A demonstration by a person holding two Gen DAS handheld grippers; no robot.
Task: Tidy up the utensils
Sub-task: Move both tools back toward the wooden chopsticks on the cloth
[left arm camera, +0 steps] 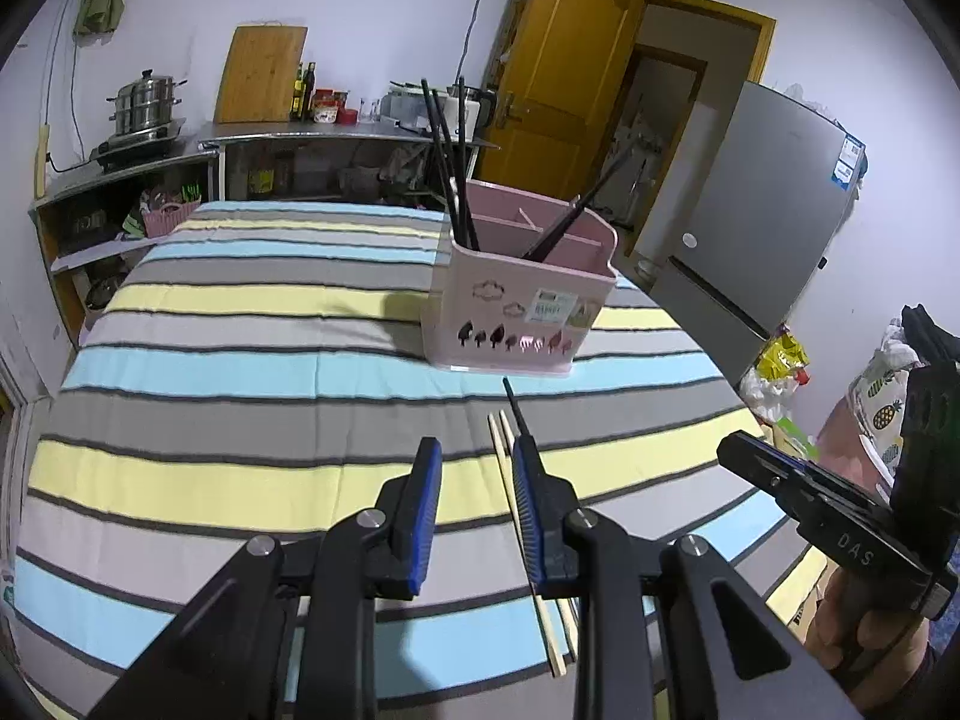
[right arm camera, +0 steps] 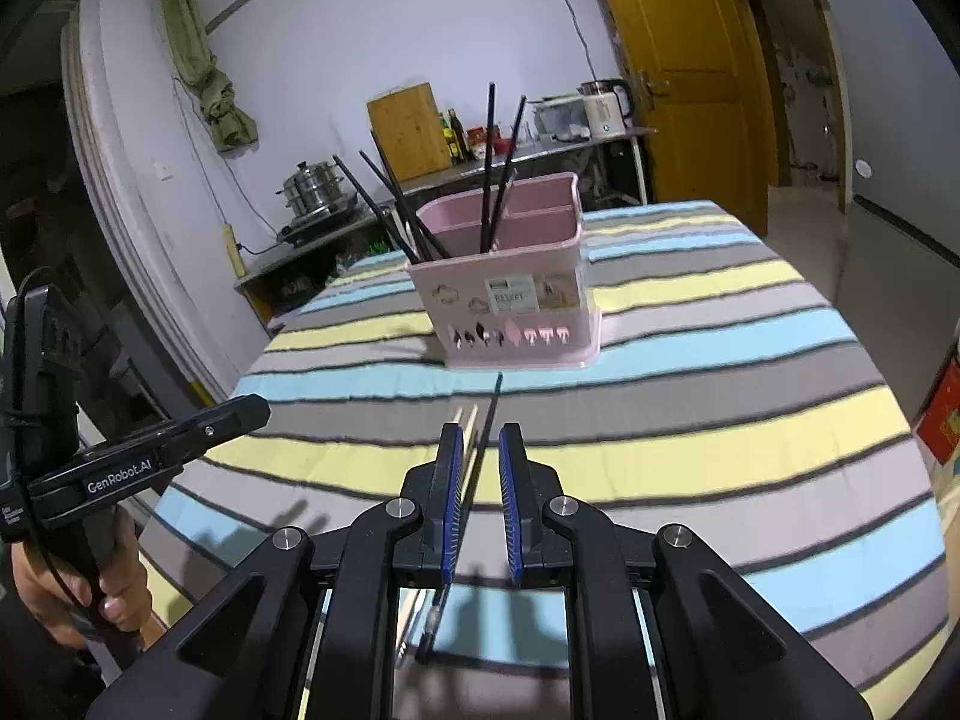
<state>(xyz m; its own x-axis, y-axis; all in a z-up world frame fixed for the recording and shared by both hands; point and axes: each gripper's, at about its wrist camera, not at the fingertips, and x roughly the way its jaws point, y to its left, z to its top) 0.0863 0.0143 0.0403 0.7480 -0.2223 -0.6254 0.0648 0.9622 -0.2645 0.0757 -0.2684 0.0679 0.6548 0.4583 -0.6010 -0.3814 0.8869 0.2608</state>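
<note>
A pink utensil holder (left arm camera: 516, 306) (right arm camera: 510, 300) stands on the striped tablecloth, with several black chopsticks (left arm camera: 450, 168) (right arm camera: 492, 174) upright in its compartments. A black chopstick (left arm camera: 517, 409) (right arm camera: 483, 438) and two wooden chopsticks (left arm camera: 501, 450) (right arm camera: 465, 420) lie on the cloth in front of it. My left gripper (left arm camera: 477, 462) is open above the cloth, the loose chopsticks by its right finger. My right gripper (right arm camera: 481, 450) is open, its fingers straddling the black chopstick. Each gripper shows in the other's view: the right (left arm camera: 792, 480), the left (right arm camera: 180, 432).
The table with the striped cloth (left arm camera: 240, 372) (right arm camera: 750, 372) fills the foreground. Behind it are a metal counter (left arm camera: 336, 132) with a steamer pot (left arm camera: 144, 102), bottles, a cutting board and a kettle (right arm camera: 606, 105). A yellow door (left arm camera: 558, 72) and a grey fridge (left arm camera: 756, 198) stand at the right.
</note>
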